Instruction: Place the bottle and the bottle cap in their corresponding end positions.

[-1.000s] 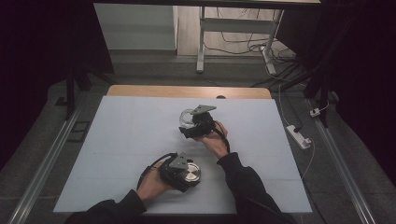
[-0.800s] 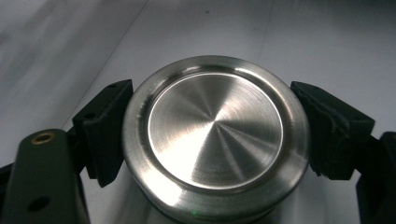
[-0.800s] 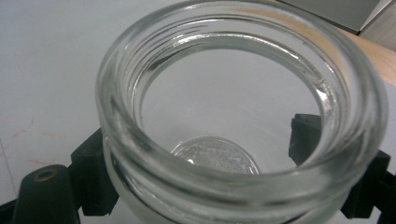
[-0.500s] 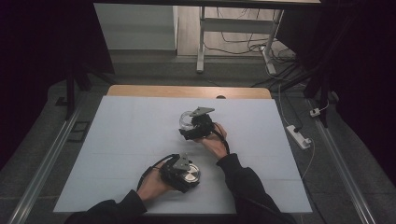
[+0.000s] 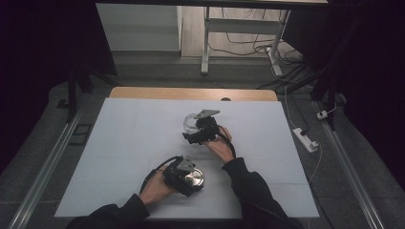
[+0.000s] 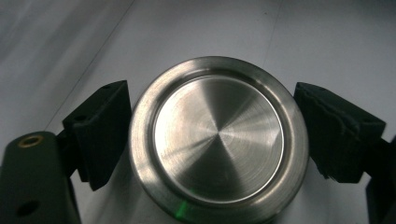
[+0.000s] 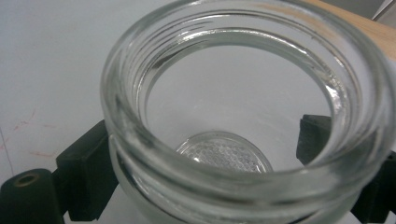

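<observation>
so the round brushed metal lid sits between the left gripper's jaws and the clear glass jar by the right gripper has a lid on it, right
Not quite. The clear glass jar has no lid: the right gripper view looks straight into its open threaded mouth. The round brushed metal lid does sit between the left gripper's jaws.

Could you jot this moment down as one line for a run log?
left tool: jaws just opening, metal lid between them, gaps visible | right tool: jaws just opening around open glass jar | both on table
</observation>
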Action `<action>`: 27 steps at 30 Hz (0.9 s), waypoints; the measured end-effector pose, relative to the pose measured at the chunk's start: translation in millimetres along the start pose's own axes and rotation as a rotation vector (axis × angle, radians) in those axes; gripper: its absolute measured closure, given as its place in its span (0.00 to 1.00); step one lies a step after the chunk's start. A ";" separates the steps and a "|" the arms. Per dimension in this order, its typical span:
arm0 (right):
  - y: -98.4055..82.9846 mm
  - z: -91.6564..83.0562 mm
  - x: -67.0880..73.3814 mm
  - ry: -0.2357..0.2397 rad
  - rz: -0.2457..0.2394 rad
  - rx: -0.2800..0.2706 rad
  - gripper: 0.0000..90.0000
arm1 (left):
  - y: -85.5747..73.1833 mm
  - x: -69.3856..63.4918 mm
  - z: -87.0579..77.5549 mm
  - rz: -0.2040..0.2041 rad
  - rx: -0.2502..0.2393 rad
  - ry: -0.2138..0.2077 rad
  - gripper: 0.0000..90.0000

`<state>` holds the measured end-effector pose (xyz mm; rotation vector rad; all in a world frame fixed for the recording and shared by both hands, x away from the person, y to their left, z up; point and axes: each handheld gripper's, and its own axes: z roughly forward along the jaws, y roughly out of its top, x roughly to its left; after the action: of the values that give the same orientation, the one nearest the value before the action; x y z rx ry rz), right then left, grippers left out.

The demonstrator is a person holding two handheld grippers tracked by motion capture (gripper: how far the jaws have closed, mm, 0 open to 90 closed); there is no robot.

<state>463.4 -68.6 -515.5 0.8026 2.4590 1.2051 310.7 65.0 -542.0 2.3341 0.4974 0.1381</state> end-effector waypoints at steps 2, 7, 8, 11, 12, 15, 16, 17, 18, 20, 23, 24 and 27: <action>0.3 -0.9 0.2 0.004 -0.004 0.001 0.07 | -0.2 0.7 -1.1 -0.005 -0.008 -0.007 0.15; 1.4 -4.2 1.6 0.010 -0.006 -0.009 0.03 | 1.1 0.4 -6.3 -0.024 -0.045 -0.014 0.11; 1.5 -4.7 1.7 0.011 -0.004 -0.010 0.03 | 1.3 0.6 -7.8 -0.031 -0.053 -0.016 0.10; 1.5 -6.9 1.9 0.009 -0.003 -0.020 0.02 | 0.8 1.2 -13.0 -0.043 -0.075 -0.020 0.08; 2.0 -8.3 1.9 0.009 -0.002 -0.023 0.02 | 0.4 1.1 -14.7 -0.049 -0.085 -0.020 0.08; 4.5 -13.8 0.7 0.006 0.010 -0.038 0.02 | -0.5 1.6 -20.5 -0.059 -0.101 -0.023 0.06; 5.3 -16.0 0.4 0.008 0.015 -0.044 0.02 | -0.7 1.6 -22.0 -0.064 -0.108 -0.027 0.06; 5.9 -17.8 0.1 0.010 0.016 -0.047 0.02 | -0.9 1.8 -23.7 -0.065 -0.110 -0.030 0.06; 6.3 -19.4 0.0 0.010 0.014 -0.047 0.02 | -1.3 1.7 -25.2 -0.069 -0.114 -0.027 0.06; 6.4 -22.4 0.0 0.011 0.012 -0.053 0.02 | -2.4 2.3 -28.3 -0.076 -0.118 -0.033 0.05; 6.5 -26.4 0.5 0.012 0.015 -0.052 0.01 | -4.4 3.0 -33.0 -0.086 -0.125 -0.035 0.04; 6.6 -27.8 0.6 0.012 0.013 -0.055 0.01 | -5.1 3.4 -34.5 -0.091 -0.125 -0.037 0.04; 7.2 -31.8 1.6 0.011 0.011 -0.056 0.01 | -7.4 4.3 -39.7 -0.100 -0.129 -0.044 0.03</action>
<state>449.5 -84.2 -490.4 0.7970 2.4207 1.2799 302.8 97.2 -518.5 2.1773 0.5656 0.0694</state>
